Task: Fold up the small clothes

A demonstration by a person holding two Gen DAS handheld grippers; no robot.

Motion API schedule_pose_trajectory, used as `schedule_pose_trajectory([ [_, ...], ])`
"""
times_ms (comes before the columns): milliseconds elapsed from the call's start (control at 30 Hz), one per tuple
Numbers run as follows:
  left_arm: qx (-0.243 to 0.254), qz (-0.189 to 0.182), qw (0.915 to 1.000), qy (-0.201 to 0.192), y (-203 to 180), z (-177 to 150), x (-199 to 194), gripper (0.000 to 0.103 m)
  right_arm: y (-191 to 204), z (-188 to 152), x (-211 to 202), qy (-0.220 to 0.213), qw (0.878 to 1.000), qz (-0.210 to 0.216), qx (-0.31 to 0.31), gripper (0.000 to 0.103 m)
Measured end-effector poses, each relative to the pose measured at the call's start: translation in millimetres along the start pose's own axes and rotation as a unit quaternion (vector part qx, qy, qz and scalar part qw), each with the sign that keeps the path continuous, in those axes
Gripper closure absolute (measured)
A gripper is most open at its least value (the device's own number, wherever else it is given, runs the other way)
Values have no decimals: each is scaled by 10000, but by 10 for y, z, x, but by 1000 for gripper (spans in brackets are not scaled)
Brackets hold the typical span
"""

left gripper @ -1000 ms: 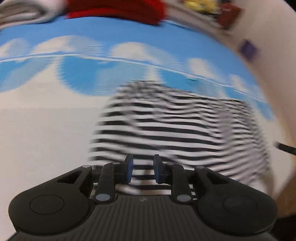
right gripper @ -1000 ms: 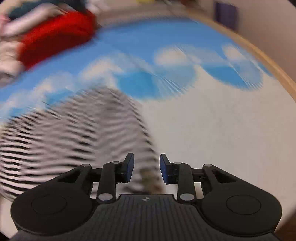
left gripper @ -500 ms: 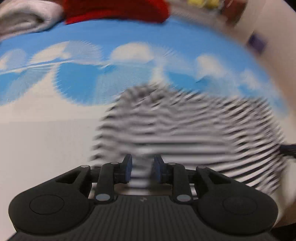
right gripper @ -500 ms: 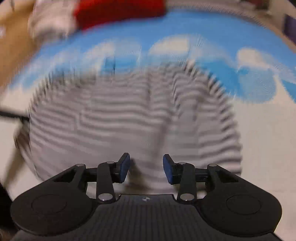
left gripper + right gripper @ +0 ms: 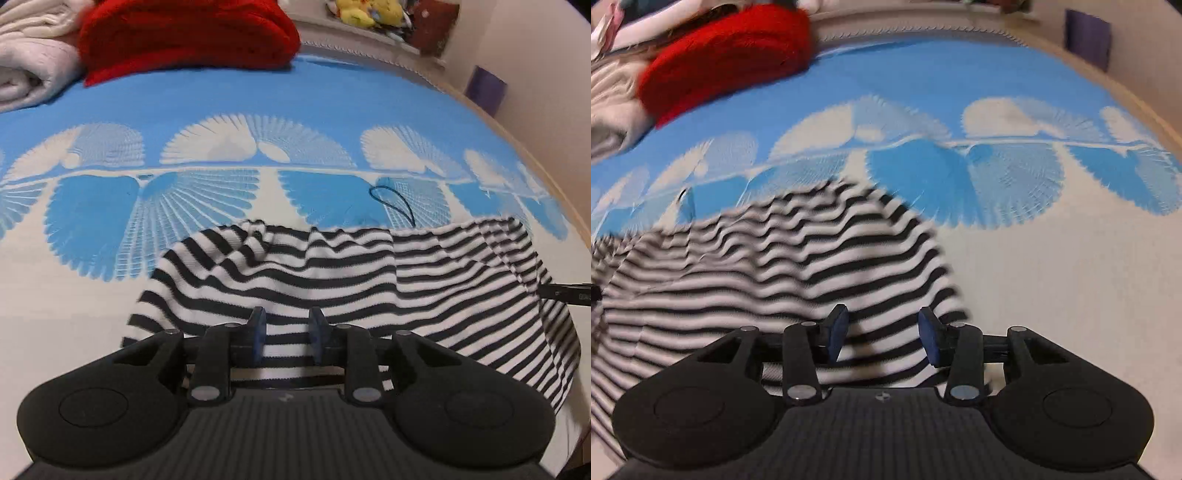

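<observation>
right gripper [image 5: 882, 338] has swung off toward the striped garment's [image 5: 332, 280] right edge since half a second ago, when it sat square over the middle of the cloth, and its jaws are parted wide with stripes showing between the blue pads [image 5: 837, 329]. left gripper [image 5: 286, 334] sits much where it was, low over the near hem, jaws apart with a narrower gap and fabric showing in that gap; i can't tell if either pad touches the cloth. the black-and-white garment lies rumpled on the bed's blue and white cover [image 5: 221, 110], bunched up at its far edge, with a thin dark cord loop [image 5: 391, 201] just past it at about 1 o'clock in the left view. up at 11 o'clock, a red blanket [image 5: 184, 33] sits beside a pale folded one [image 5: 29, 62]. right view is smeared with motion.
</observation>
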State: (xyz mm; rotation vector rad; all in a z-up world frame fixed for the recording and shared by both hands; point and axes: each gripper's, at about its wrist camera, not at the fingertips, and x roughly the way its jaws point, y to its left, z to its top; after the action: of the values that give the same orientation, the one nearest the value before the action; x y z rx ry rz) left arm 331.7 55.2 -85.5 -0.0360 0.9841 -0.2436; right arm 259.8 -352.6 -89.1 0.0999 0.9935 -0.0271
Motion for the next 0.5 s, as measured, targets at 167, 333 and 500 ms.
schedule_pose_trajectory([
  [167,-639,361,9968,311,292,24,148,96,-170,-23,214,427,9983,-340,214,59],
  [333,-781,377,9955,-382,328,140,-93,85,-40,65,-58,-351,9992,-30,174,57],
  [500,-1078,706,9915,184,497,89,72,89,-29,7,289,324,9980,-539,95,53],
])
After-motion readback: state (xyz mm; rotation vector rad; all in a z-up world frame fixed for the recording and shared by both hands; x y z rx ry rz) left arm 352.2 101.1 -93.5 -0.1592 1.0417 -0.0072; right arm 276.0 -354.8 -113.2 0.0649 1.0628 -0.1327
